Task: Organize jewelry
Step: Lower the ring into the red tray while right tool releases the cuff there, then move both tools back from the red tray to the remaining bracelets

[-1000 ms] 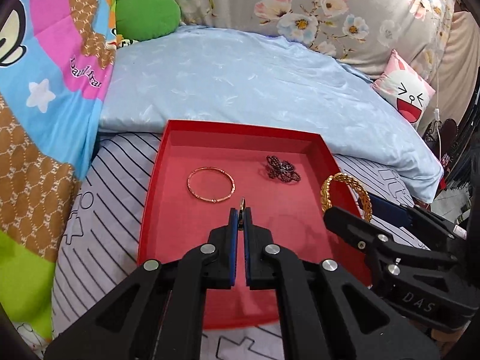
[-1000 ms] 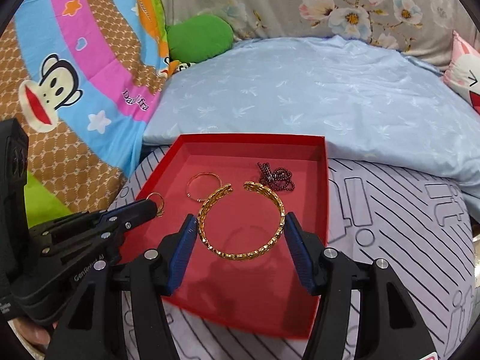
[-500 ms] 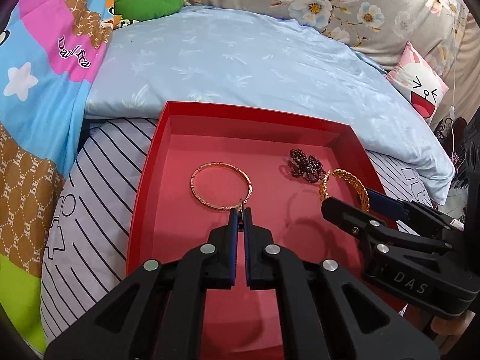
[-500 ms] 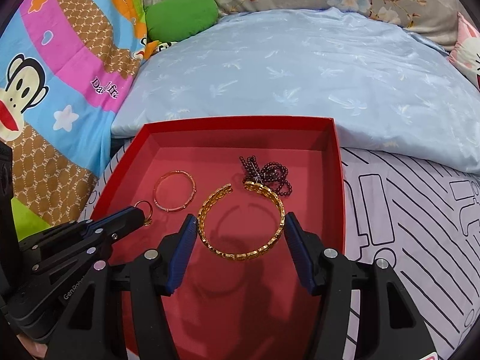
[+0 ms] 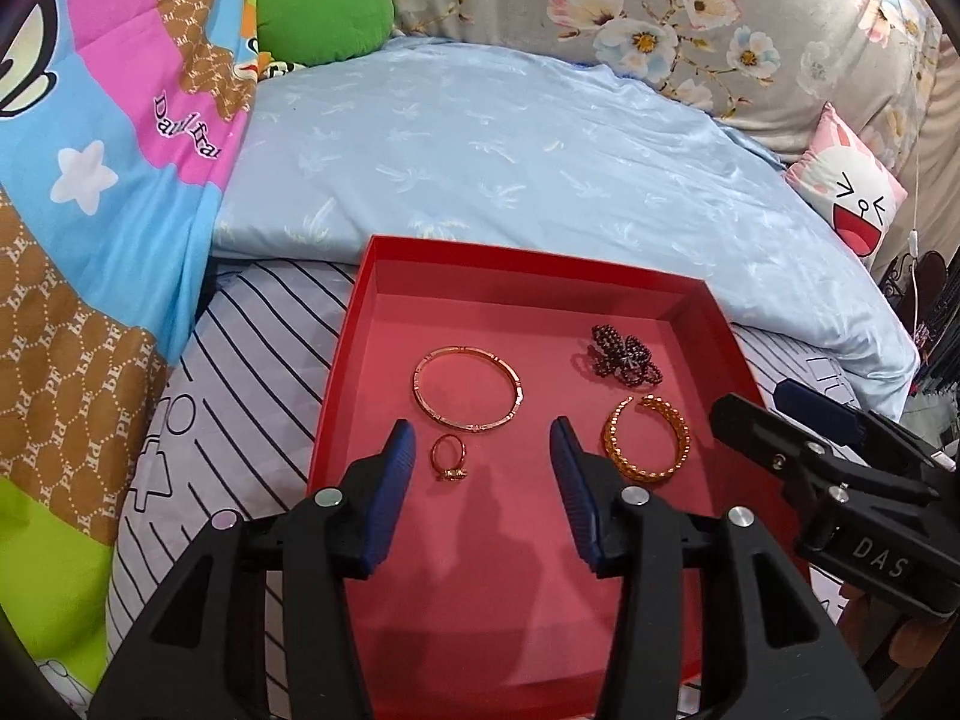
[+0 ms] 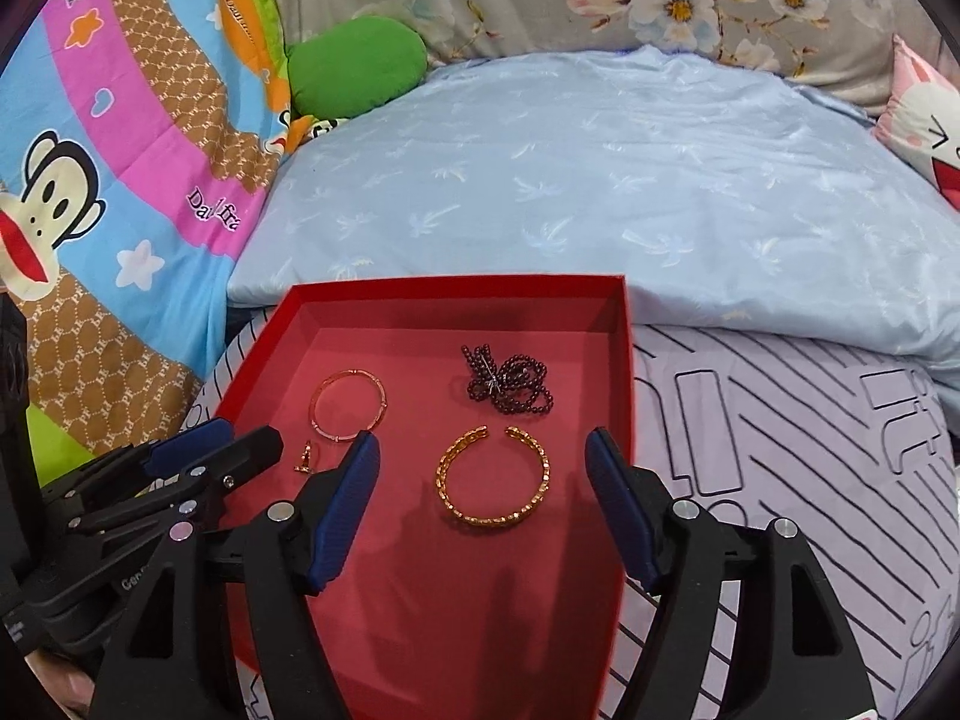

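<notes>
A red tray lies on the bed and holds four pieces of jewelry. My left gripper is opening over its near left part. A small gold ring lies loose on the tray floor between the blue pads, touched by neither. Behind it lies a thin rose-gold bangle, with a dark bead bracelet at the back right. My right gripper is also opening. A gold chain cuff lies flat between its fingers, free of both pads.
The tray rests on purple-white striped bedding. A light blue quilt rises just behind it. A cartoon blanket and a green cushion are at the left. A pink-and-white face pillow sits at the right.
My left gripper has opened and let go of the ring, which now lies on the tray floor. My right gripper has spread wider and released the gold cuff onto the tray.
</notes>
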Available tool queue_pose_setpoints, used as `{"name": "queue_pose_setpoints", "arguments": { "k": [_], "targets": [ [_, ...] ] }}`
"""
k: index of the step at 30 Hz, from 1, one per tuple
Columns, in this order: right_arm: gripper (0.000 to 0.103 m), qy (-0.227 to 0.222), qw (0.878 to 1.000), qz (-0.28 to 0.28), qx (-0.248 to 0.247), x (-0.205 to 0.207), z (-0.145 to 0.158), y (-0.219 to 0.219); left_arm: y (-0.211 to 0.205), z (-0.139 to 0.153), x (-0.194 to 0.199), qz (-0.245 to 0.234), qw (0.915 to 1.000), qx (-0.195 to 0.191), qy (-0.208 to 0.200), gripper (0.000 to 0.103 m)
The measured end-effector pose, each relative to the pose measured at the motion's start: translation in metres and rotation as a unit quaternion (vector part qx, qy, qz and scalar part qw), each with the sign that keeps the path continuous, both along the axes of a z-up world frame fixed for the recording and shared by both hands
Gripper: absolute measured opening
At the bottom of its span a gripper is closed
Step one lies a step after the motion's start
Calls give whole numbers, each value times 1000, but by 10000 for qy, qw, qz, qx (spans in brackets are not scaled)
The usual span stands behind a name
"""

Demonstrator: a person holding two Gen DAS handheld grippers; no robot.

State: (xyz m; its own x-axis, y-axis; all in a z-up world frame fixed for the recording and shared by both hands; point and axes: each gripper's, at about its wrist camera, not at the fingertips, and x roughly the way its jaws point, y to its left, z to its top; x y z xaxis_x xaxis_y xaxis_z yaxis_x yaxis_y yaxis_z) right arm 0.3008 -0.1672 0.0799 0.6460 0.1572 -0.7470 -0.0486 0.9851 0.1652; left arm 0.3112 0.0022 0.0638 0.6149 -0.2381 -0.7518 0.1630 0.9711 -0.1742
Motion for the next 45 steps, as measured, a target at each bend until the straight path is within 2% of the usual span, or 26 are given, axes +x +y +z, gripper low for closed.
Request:
{"name": "queue_pose_setpoints", "arguments": {
  "k": [10,17,22,32,38,45],
  "targets": [
    [68,-315,9995,5,-21,-64,33,-9,7,39,-53,-22,9992,78,-386,45],
    [68,-323,9995,31,17,-124,36,-13,10,45,-104,-103,9988,111,-459,45],
    [68,-275,9996,-67,40,-171,30,-19,12,29,-148,-189,9993,145,-303,46],
    [68,-153,9988,-208,-409,-242,1,-18,10,-11,-219,-234,9994,262,20,52],
    [68,202,9987,-320,-328,-262,-30,-22,13,-27,-238,-182,9994,199,204,53],
    [66,368,9984,-410,-136,-256,-47,-25,15,-39,-248,-82,9992,213,323,55]
  ]
}}
